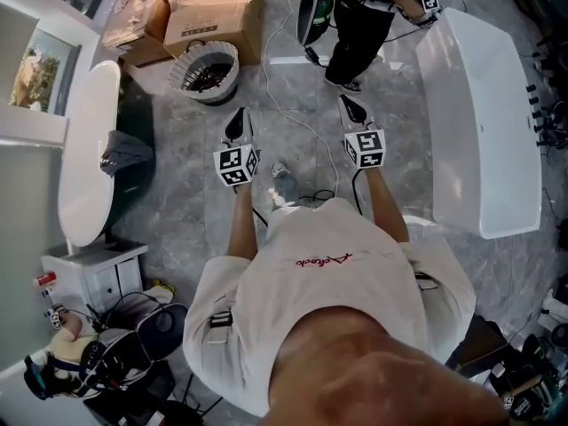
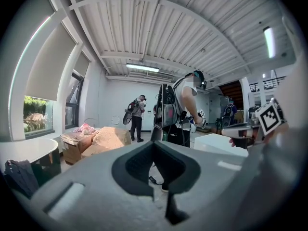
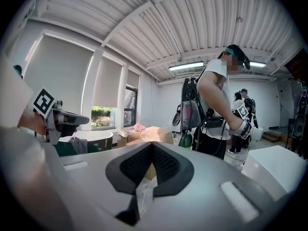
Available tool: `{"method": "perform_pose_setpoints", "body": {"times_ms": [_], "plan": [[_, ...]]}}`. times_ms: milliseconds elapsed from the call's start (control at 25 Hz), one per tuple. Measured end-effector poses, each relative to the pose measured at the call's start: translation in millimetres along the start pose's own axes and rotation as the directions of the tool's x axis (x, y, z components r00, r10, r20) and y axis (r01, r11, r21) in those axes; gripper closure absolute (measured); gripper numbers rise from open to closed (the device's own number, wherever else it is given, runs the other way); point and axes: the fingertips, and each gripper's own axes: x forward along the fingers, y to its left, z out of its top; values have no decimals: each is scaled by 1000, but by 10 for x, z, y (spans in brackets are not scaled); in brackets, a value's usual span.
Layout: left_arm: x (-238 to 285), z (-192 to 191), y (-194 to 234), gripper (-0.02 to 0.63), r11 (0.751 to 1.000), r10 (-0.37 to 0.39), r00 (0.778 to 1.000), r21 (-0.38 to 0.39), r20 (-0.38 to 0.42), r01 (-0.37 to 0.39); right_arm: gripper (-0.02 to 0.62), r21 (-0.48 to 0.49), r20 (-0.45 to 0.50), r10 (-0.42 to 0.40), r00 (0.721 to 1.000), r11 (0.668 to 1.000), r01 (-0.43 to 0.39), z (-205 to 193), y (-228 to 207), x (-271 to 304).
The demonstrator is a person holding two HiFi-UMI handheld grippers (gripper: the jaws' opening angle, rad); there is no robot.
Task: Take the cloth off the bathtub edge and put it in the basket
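Observation:
A dark grey cloth (image 1: 125, 153) hangs over the rim of the white oval bathtub (image 1: 87, 122) at the left. The cloth (image 2: 19, 176) shows low at the left of the left gripper view, and the cloth (image 3: 79, 145) lies on the tub (image 3: 96, 135) in the right gripper view. The white ruffled basket (image 1: 206, 69) stands on the floor beyond both grippers. My left gripper (image 1: 239, 116) and right gripper (image 1: 348, 104) are held side by side over the floor, away from cloth and basket. Both are shut and hold nothing.
Cardboard boxes (image 1: 213, 7) stand behind the basket. A person (image 1: 348, 16) with a backpack stands just ahead. A second white tub (image 1: 479, 122) lies at the right. A white cable (image 1: 306, 131) runs across the grey floor between the grippers. A small cabinet (image 1: 98, 273) sits at the left.

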Motion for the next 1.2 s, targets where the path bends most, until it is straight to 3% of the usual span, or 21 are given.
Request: {"method": "perform_pose_setpoints", "body": {"times_ms": [440,1200], "plan": [[755,381,443,606,1000,-31,999,4,37,31,589,-19,15,-23,1000,1000,23,340,-137,821],[1755,862,1707,606,995,-94,993,20,70,93,589,-31,47,-123,991,992,124,925,-91,2242]]}}
